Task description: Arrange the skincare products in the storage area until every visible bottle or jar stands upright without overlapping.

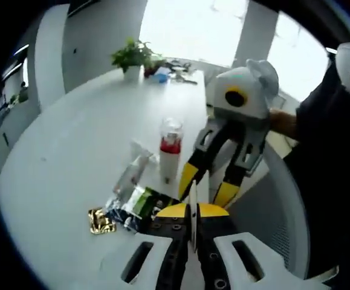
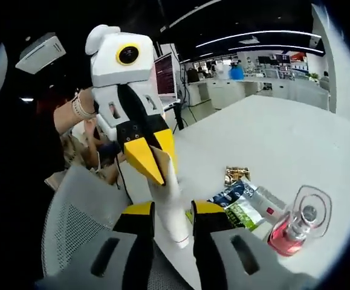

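A white tube [image 2: 173, 205] is held between both grippers above the table's edge. My left gripper [image 1: 193, 208] is shut on the tube's [image 1: 194, 199] flat crimped end and reaches in from the upper left [image 2: 153, 163] in the right gripper view. My right gripper [image 2: 173, 208] has its jaws closed against the tube's body, and it comes in from the right [image 1: 208, 187] in the left gripper view. A bottle of red liquid with a clear cap [image 1: 170, 151] [image 2: 295, 232] stands upright on the white table [image 1: 72, 151]. A clear tube [image 1: 132, 172] [image 2: 268, 202] lies flat beside it.
Green and blue sachets [image 1: 135, 205] [image 2: 238, 208] and a gold packet [image 1: 100, 220] [image 2: 236, 175] lie near the table's edge. A grey mesh chair [image 2: 78, 217] stands under the grippers. A potted plant [image 1: 132, 57] and small clutter sit at the table's far end.
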